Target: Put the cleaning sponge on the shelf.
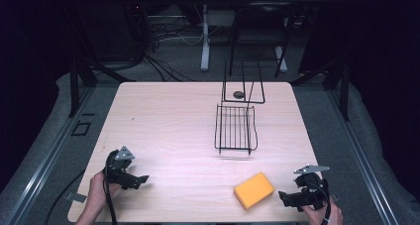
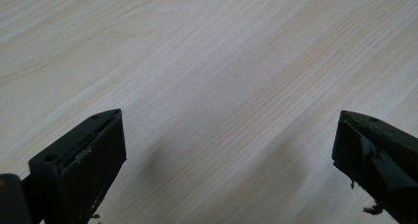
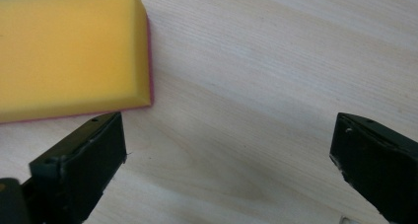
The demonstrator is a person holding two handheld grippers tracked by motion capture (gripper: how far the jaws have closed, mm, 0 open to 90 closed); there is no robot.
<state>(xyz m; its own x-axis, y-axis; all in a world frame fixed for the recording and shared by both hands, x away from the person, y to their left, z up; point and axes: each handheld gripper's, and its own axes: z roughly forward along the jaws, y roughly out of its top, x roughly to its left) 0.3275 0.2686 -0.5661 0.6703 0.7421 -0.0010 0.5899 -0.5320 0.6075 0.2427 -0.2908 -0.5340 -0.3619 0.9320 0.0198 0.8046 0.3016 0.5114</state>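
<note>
A yellow sponge (image 1: 254,190) lies flat near the table's front right edge; in the right gripper view the sponge (image 3: 69,51) sits just beyond the left jaw, with a thin pink underside. My right gripper (image 1: 286,199) rests low at the front right corner, a short way right of the sponge, and its jaws (image 3: 229,150) stand wide open over bare wood. My left gripper (image 1: 143,179) lies at the front left, pointing right. It is open (image 2: 229,145), with nothing between the jaws.
A black wire rack (image 1: 235,128) lies on the light wooden table (image 1: 168,121) right of centre. Behind it stands a tall black wire frame (image 1: 242,84) with a small dark round thing (image 1: 238,94) at its base. Cables and desk legs fill the dark floor behind.
</note>
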